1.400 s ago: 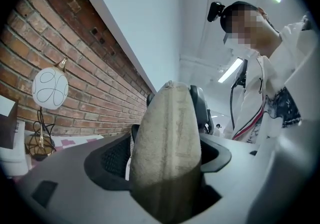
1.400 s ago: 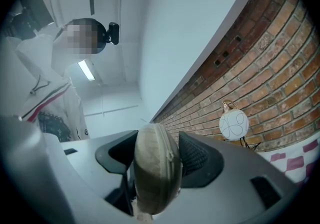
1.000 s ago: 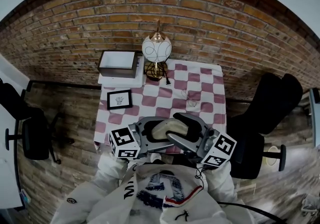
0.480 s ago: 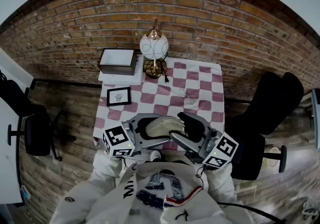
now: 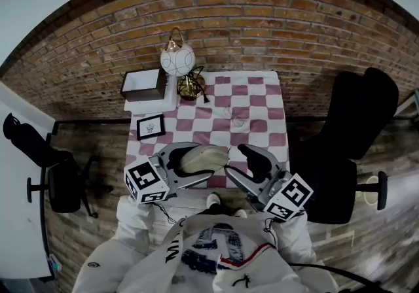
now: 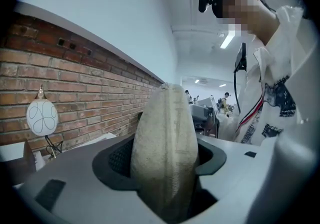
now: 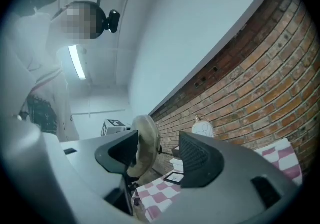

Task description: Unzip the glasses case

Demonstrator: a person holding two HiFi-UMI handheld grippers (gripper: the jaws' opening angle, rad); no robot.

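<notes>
My left gripper (image 5: 213, 159) is shut on a beige fabric glasses case (image 5: 200, 157), held in the air over the near edge of the table. Its jaws have just been closing, with the case between them. In the left gripper view the case (image 6: 165, 153) stands on edge and fills the gap between the dark pads. Just right of the case, my right gripper (image 5: 237, 162) is open and holds nothing. The right gripper view shows the case (image 7: 143, 148) beyond its left jaw, with the gap (image 7: 159, 155) otherwise bare. I cannot make out the zip pull.
A table with a pink-and-white checked cloth (image 5: 255, 121) lies ahead. It carries a globe lamp (image 5: 178, 63), a dark box (image 5: 144, 84) and a small framed picture (image 5: 150, 127). A black chair (image 5: 366, 115) stands to the right, another (image 5: 52, 174) to the left.
The right gripper has drawn away from the case to the right, where earlier its jaws overlapped it. The left gripper has shifted left with the case. The head view has swung.
</notes>
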